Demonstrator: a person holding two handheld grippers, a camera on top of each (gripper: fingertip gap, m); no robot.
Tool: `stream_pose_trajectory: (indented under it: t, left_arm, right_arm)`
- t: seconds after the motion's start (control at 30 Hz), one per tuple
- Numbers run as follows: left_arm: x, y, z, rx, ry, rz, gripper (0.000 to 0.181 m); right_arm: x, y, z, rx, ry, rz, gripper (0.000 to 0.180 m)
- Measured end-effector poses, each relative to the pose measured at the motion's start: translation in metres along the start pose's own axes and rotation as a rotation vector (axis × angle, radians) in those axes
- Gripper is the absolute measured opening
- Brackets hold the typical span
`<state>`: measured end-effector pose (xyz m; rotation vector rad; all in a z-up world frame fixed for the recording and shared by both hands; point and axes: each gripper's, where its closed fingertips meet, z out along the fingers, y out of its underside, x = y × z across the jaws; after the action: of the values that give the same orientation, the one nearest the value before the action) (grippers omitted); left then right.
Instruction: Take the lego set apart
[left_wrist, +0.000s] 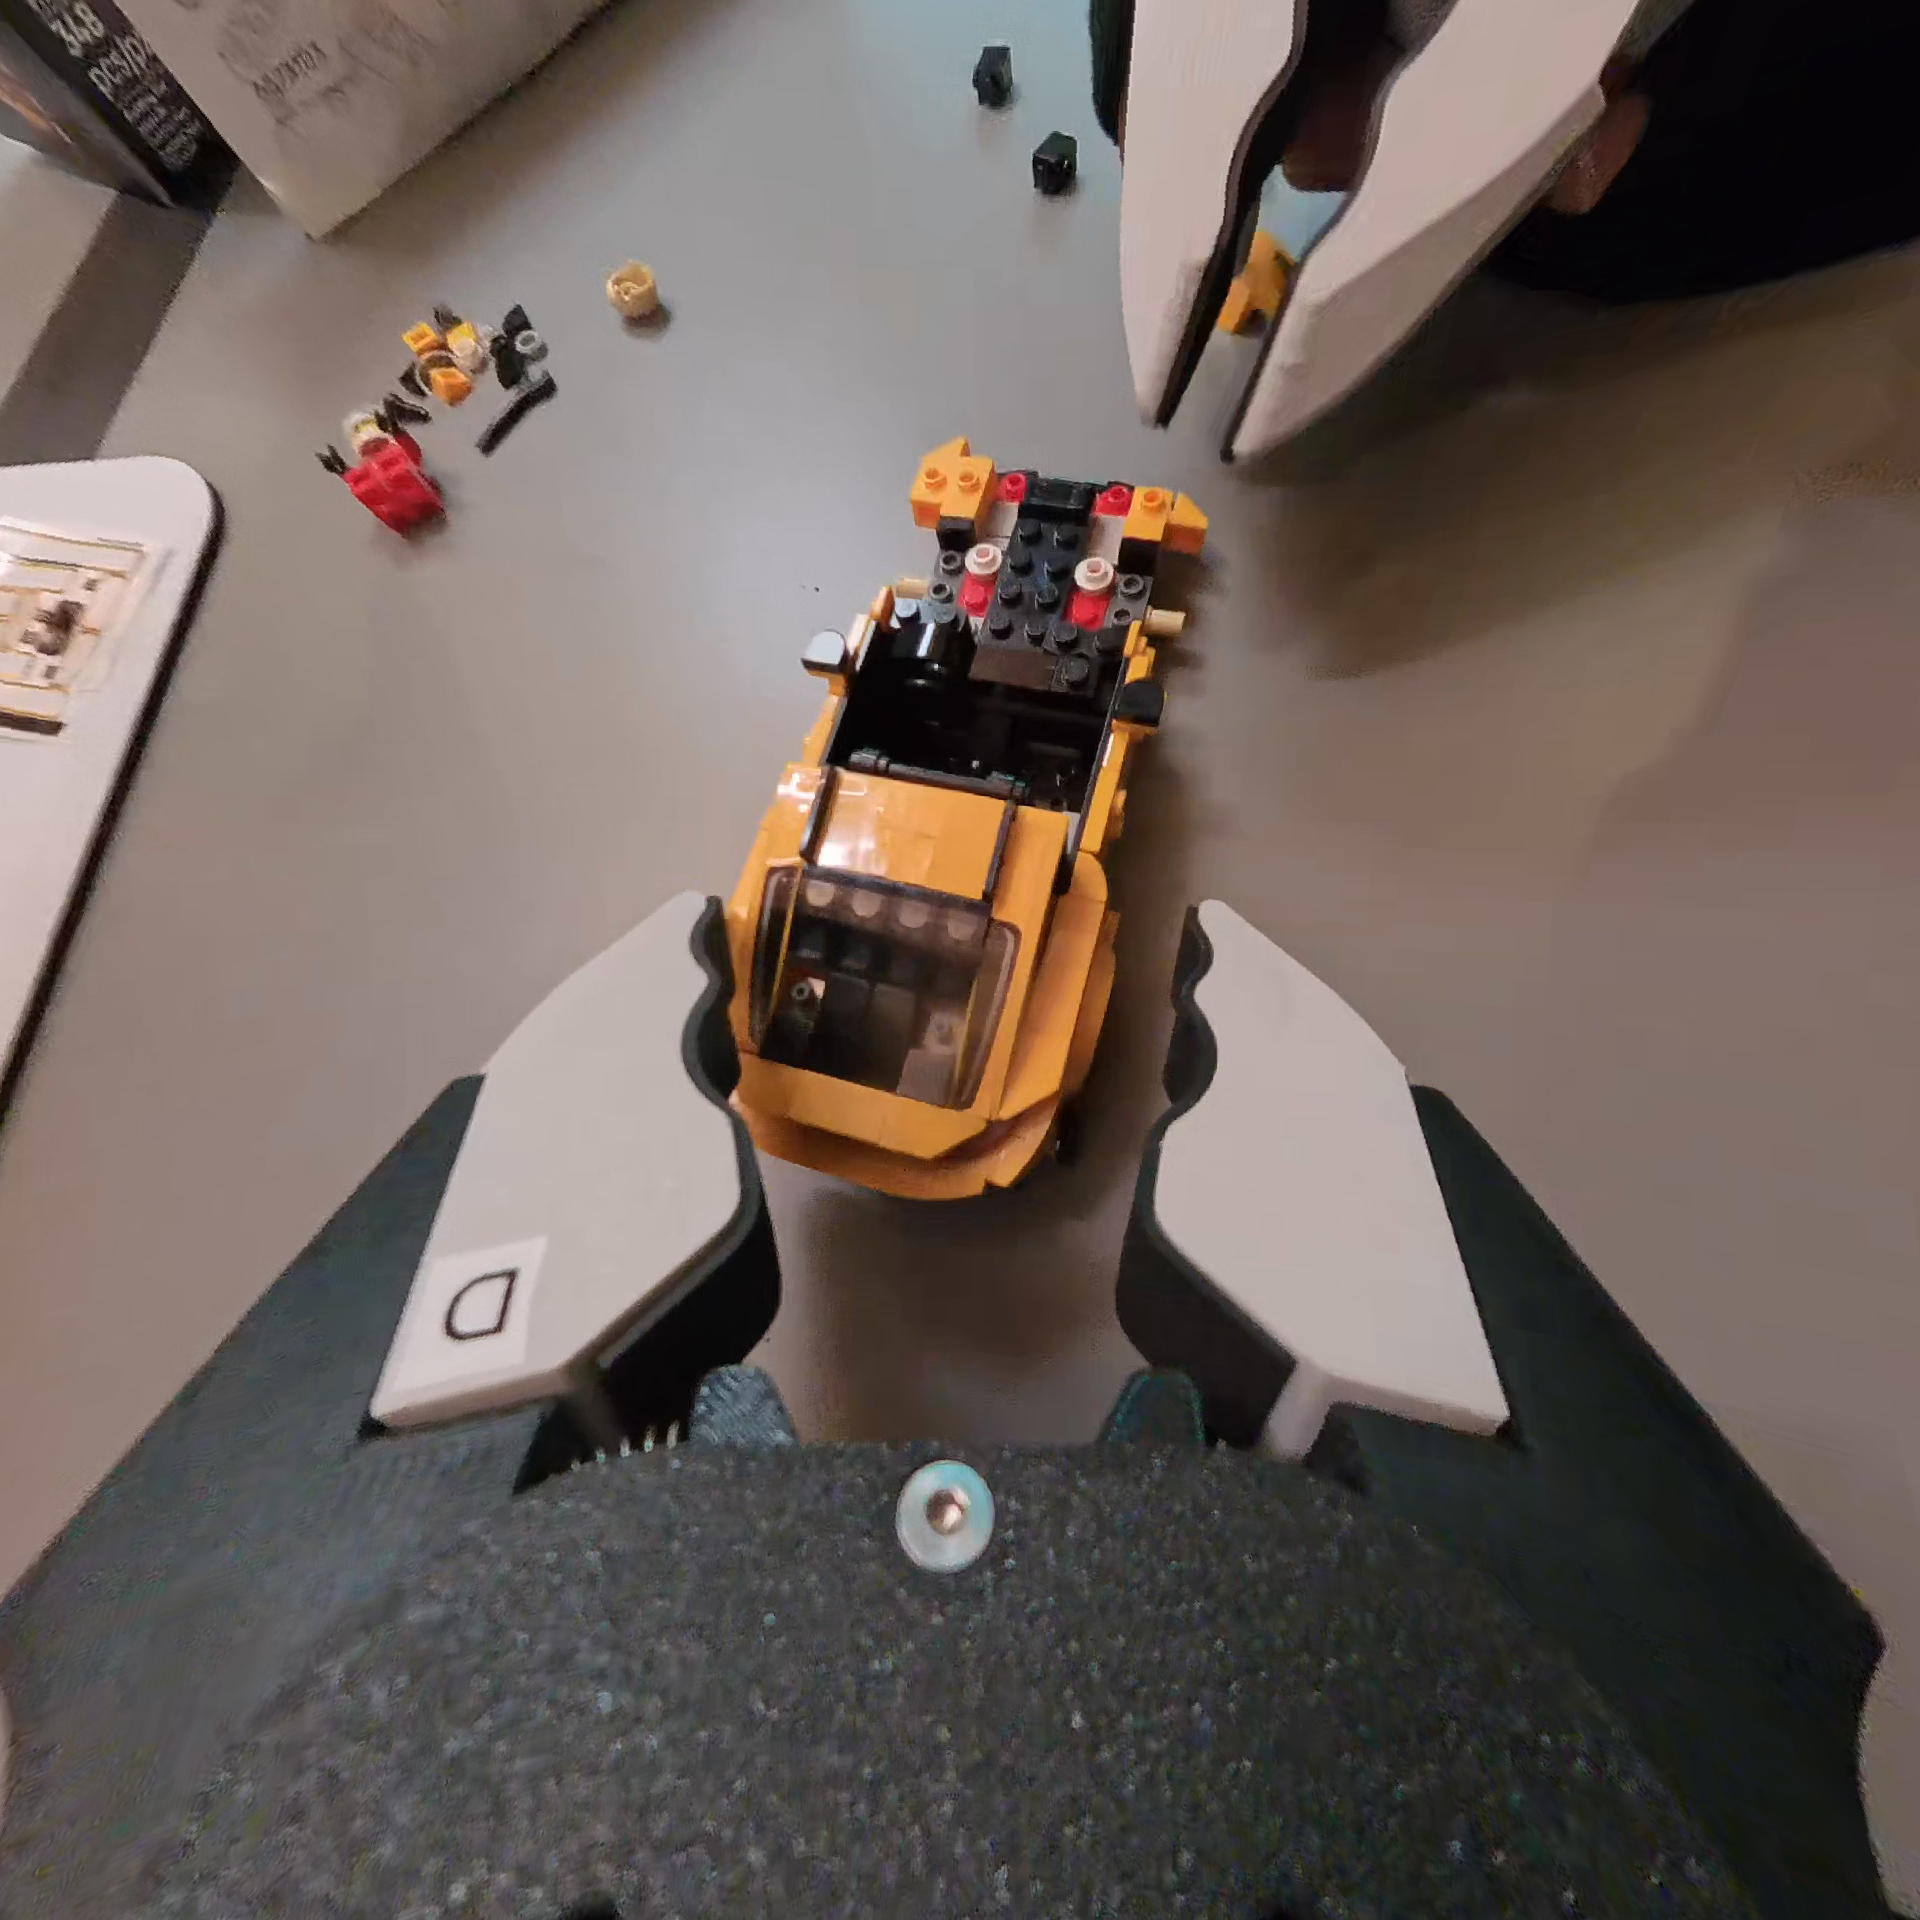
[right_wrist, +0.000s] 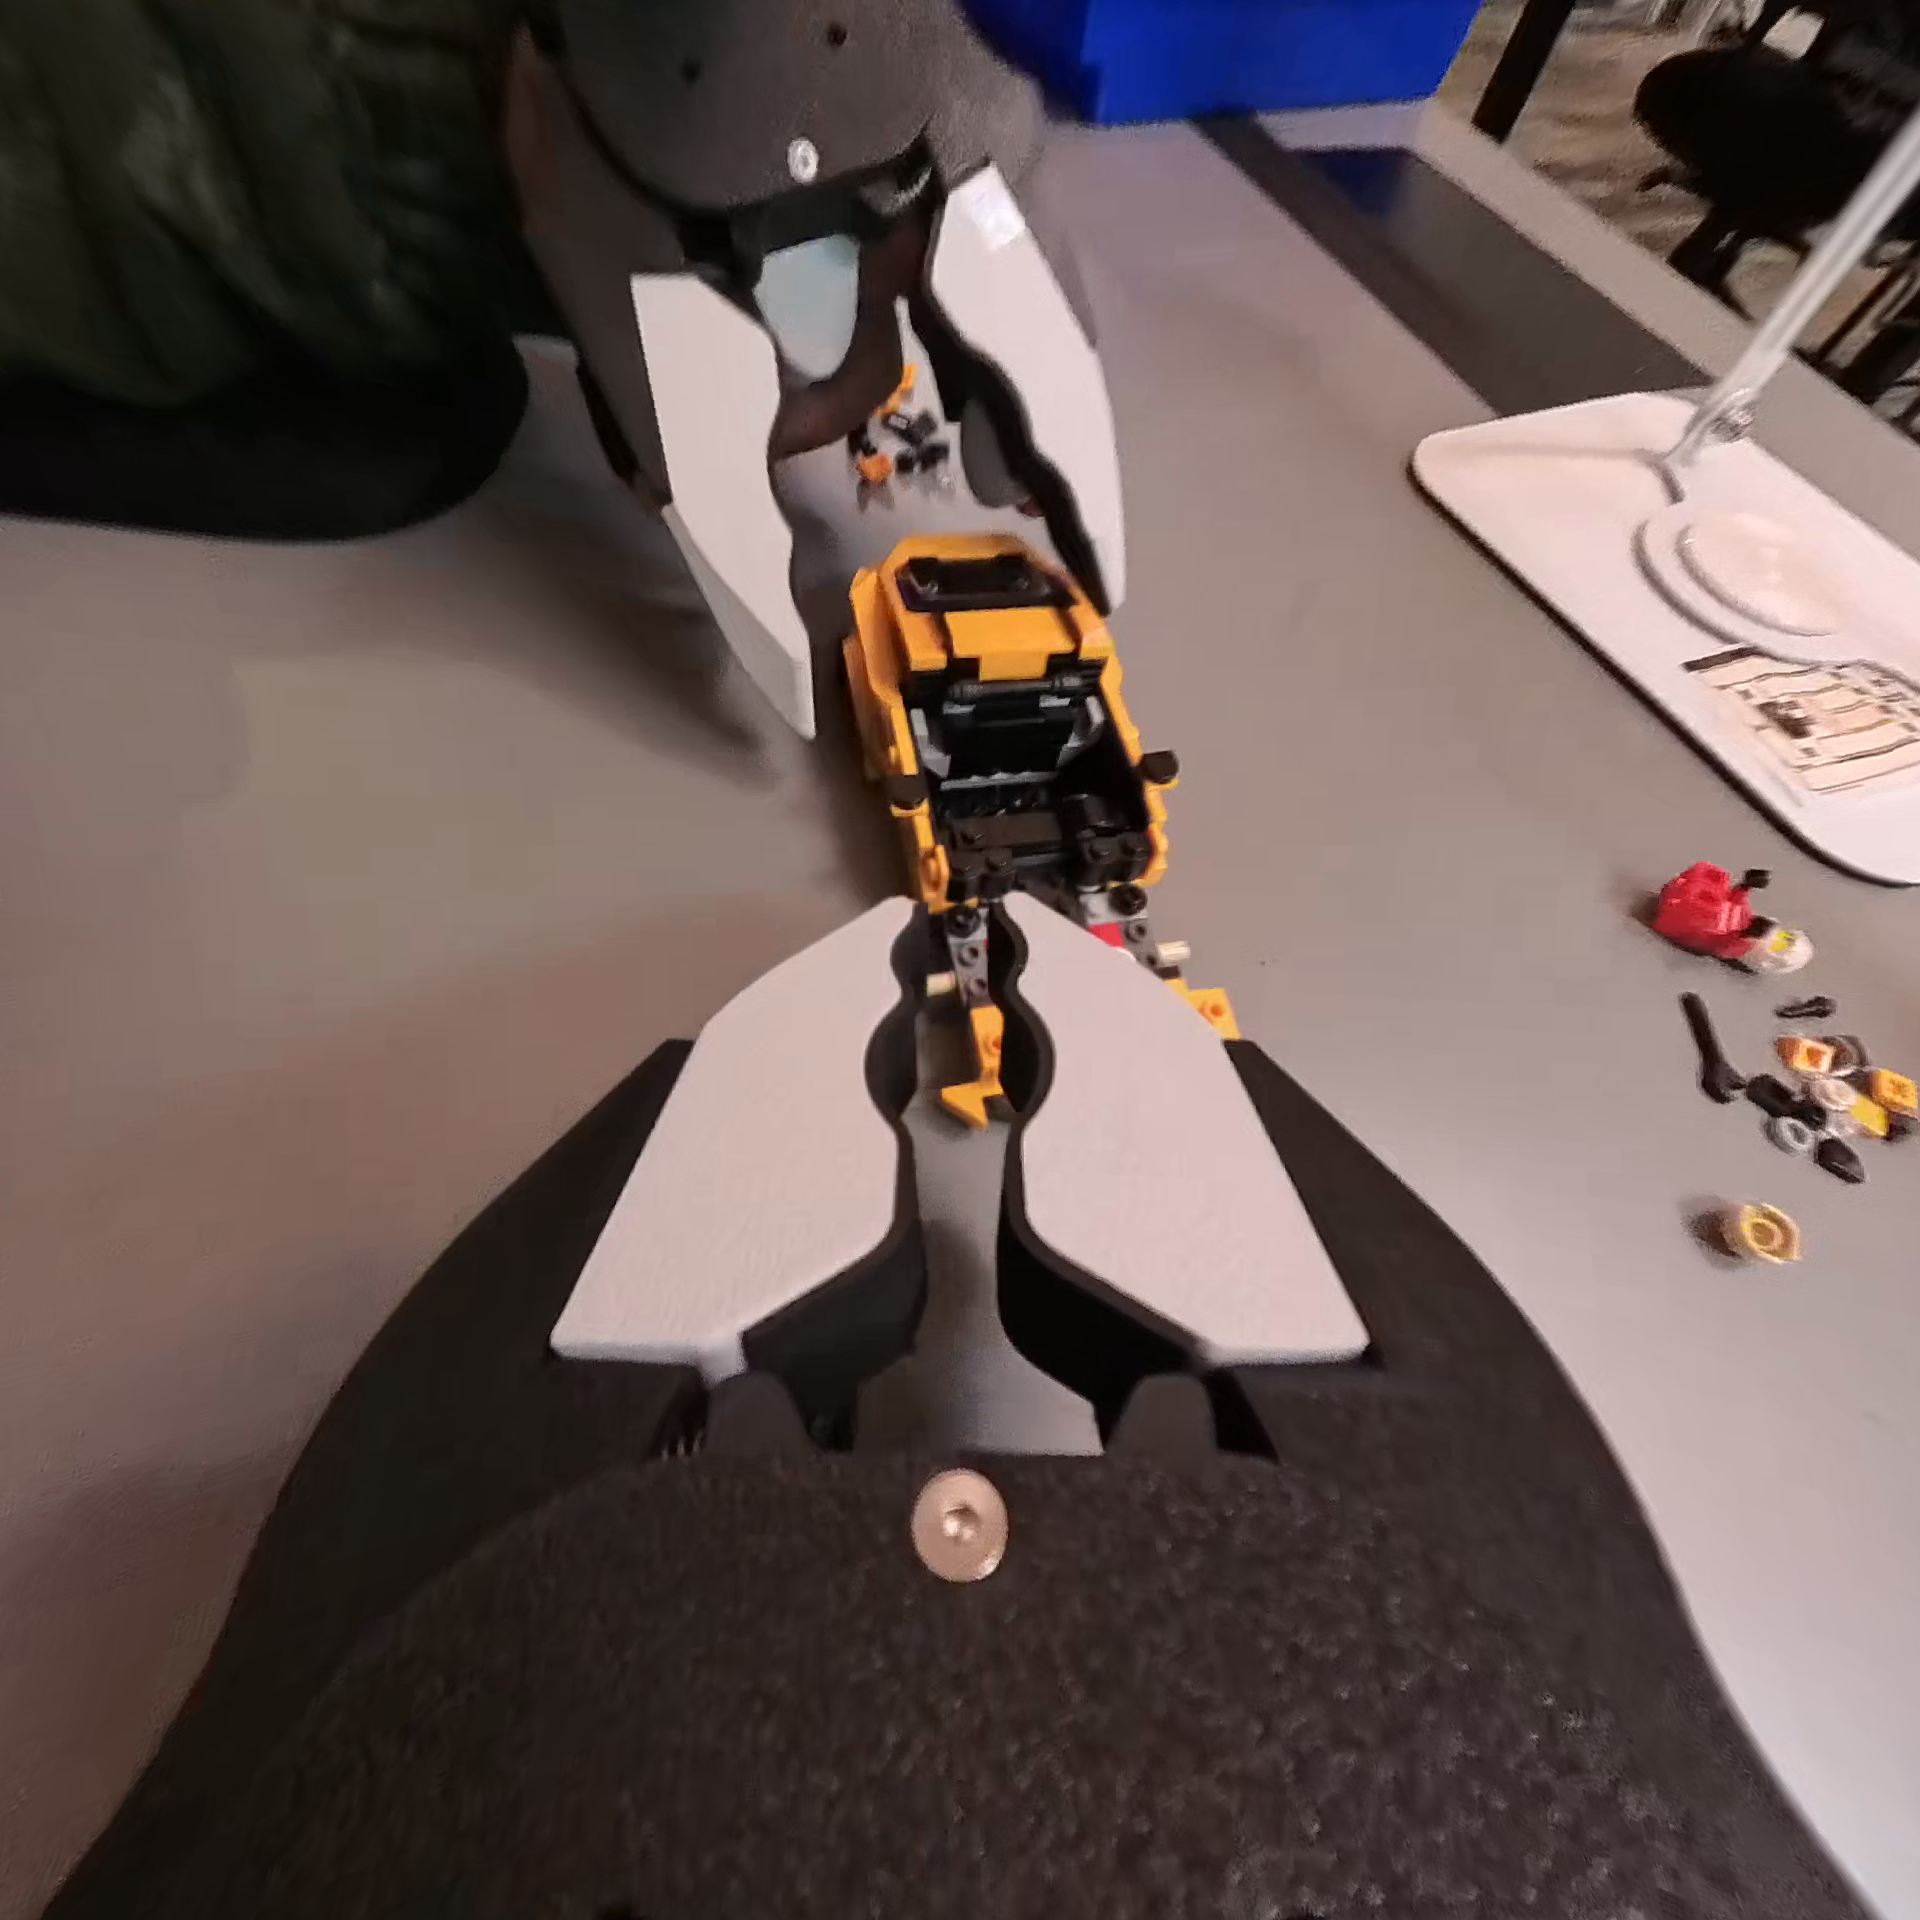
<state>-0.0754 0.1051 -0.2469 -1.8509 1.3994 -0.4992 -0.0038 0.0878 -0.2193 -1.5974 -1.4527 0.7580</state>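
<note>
A yellow and black lego car (left_wrist: 935, 831) stands on the grey table with its roof off and its rear studs bare. It also shows in the right wrist view (right_wrist: 997, 717), seen from the rear. My left gripper (left_wrist: 956, 914) is open, its fingers either side of the car's nose; the left finger touches the car and the right stands apart. It shows farther off in the right wrist view (right_wrist: 956, 665). My right gripper (right_wrist: 961, 909) is above the car's rear, nearly closed on a small yellow piece (right_wrist: 971, 1086). It shows in the left wrist view (left_wrist: 1195, 436) with the yellow piece (left_wrist: 1247, 296) between its fingers.
A pile of loose pieces (left_wrist: 468, 364), a red piece (left_wrist: 384, 478), a tan round piece (left_wrist: 634, 291) and two black bits (left_wrist: 1055, 161) lie left of and behind the car. A white board with a printed sheet (left_wrist: 104, 623) and a cardboard box (left_wrist: 364, 104) stand at the left. The gap from one gripper's tips to the other's is roughly 9 cm.
</note>
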Motion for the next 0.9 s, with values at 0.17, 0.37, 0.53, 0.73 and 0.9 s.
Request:
stream_pose_trajectory:
  t: [0.17, 0.37, 0.53, 0.73, 0.9]
  left_arm:
    - [-0.002, 0.0, -0.003, -0.003, -0.031, 0.023, 0.065]
    - [0.0, 0.0, -0.004, 0.027, -0.033, 0.008, 0.064]
    - [0.0, -0.001, -0.004, 0.053, -0.031, 0.003, 0.064]
    - [0.0, -0.002, -0.004, 0.066, -0.03, -0.002, 0.063]
    - [0.0, -0.002, -0.004, 0.068, -0.033, -0.003, 0.063]
  right_arm:
    - [-0.003, 0.011, 0.009, -0.107, -0.012, -0.093, 0.013]
    - [-0.005, 0.019, 0.02, -0.215, -0.095, -0.18, 0.013]
    - [-0.003, 0.019, 0.026, -0.27, -0.14, -0.233, 0.012]
    - [-0.002, 0.024, 0.029, -0.349, -0.215, -0.264, 0.01]
    - [-0.002, 0.023, 0.029, -0.4, -0.276, -0.297, 0.01]
